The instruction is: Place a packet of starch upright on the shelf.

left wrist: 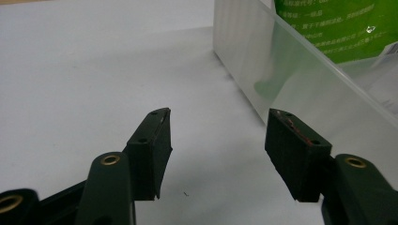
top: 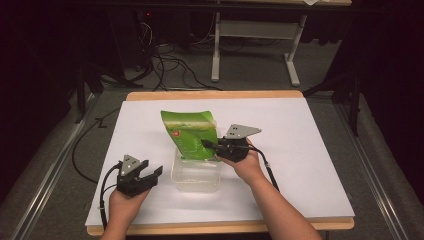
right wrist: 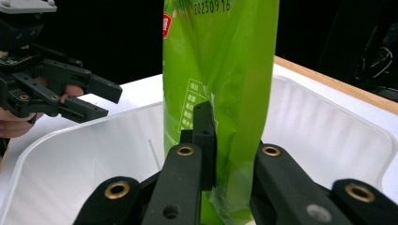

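Table [top: 300, 150] carries a clear plastic tub [top: 196, 176] at its middle, and the green bag [top: 191, 134] stands upright, long axis near vertical, its bottom apparently just inside the tub. Right gripper [top: 216, 146] is clamped on the bag's edge directly above the tub. Left gripper [top: 145, 175] rests beside the tub, jaws apart, holding nothing.

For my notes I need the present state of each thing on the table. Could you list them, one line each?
green bag: upright, tilted, lower end inside the box, clamped at its edge.
clear box: open, no lid, standing on the white table.
right gripper: shut on the green bag.
left gripper: open, holding nothing, beside the clear box.
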A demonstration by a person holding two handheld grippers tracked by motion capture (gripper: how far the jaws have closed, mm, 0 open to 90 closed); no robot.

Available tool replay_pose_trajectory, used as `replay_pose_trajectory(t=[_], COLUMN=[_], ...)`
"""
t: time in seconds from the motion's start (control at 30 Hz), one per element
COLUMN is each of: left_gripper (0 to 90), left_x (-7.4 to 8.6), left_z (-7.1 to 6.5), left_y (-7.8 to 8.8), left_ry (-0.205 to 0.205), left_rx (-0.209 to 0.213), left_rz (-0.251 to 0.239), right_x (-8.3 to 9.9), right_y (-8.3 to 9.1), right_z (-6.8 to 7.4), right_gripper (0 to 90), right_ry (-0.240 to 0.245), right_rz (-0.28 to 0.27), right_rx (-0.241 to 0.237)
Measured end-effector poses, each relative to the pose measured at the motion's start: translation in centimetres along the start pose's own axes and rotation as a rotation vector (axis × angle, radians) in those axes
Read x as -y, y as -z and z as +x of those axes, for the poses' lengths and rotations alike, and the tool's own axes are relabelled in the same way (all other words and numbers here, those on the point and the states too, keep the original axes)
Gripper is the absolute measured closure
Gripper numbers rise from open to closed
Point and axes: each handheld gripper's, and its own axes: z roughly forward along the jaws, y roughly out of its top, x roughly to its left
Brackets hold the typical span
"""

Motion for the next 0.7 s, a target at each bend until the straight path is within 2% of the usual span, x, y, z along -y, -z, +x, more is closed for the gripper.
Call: replay_pose_trajectory(t=[0.23, 0.47, 0.63, 0.7], left_gripper=[41.7, 41.7, 41.7, 41.7], left_x=[0.00, -0.02, -0.03, -0.04], left_z=[-0.09, -0.13, -0.11, -0.12], left_y=[-0.08, 0.00, -0.05, -0.06], left_ry=[-0.003, -0.004, -0.005, -0.005], left_rx=[0.003, 0.005, 0.007, 0.008], left_rz=[0.002, -0.001, -0.001, 0.000], right_x=[0.43, 0.47, 0.33, 0.18], right_y=[-0.11, -0.09, 0.22, 0.62], right_z=[0.48, 0.54, 0.56, 0.51], right_gripper=[84.9, 84.3, 74.7, 73.7], right_ry=[0.012, -0.025, -0.038, -0.044], right_rz=[0.024, 0.025, 0.029, 0.025], right_rx=[0.032, 0.037, 0.058, 0.065])
